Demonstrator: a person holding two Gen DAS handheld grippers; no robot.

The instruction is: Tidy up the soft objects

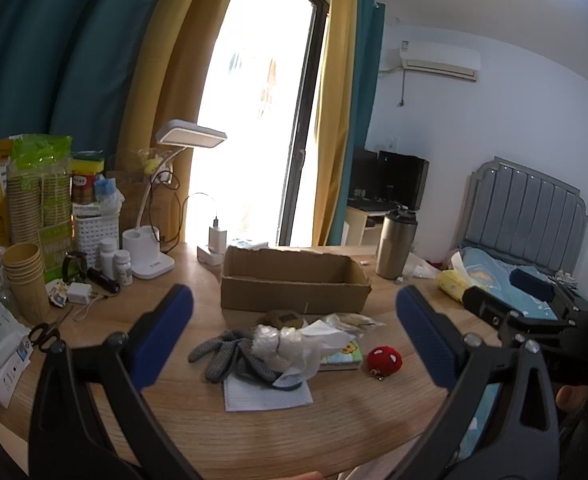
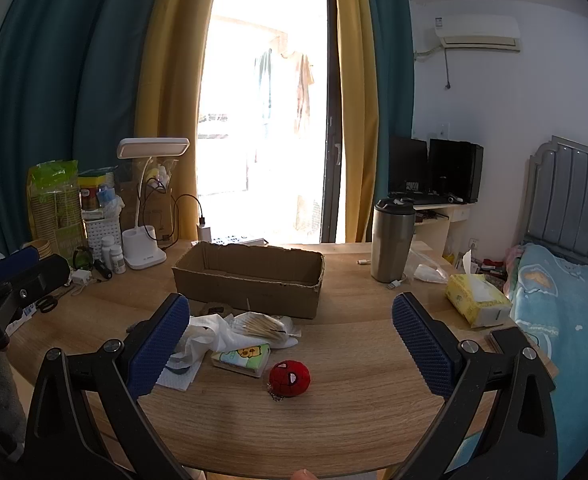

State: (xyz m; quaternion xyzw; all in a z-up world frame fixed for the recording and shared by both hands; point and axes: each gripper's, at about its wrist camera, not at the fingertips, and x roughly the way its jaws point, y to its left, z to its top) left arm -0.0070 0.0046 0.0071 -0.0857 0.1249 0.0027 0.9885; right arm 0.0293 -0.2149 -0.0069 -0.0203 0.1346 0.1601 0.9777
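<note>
A small heap of soft things lies on a round wooden table [image 1: 198, 432]: a grey knitted glove [image 1: 224, 354], a roll of bubble wrap [image 1: 276, 342], crumpled white tissue [image 1: 322, 344], a pocket tissue pack [image 2: 241, 357] with a cartoon print, and a red plush ball [image 2: 290, 376] with a spider face and a short chain. Just behind the heap stands an open cardboard box [image 2: 250, 280]. The room is a bedroom with teal and yellow curtains, a bright glass door, a desk lamp [image 1: 190, 136] and a steel tumbler [image 2: 392, 240]. The left gripper [image 1: 294, 332] is spread wide above the heap, holding nothing. The right gripper [image 2: 290, 328] is also spread wide and holds nothing, the plush ball lying between its fingers.
</note>
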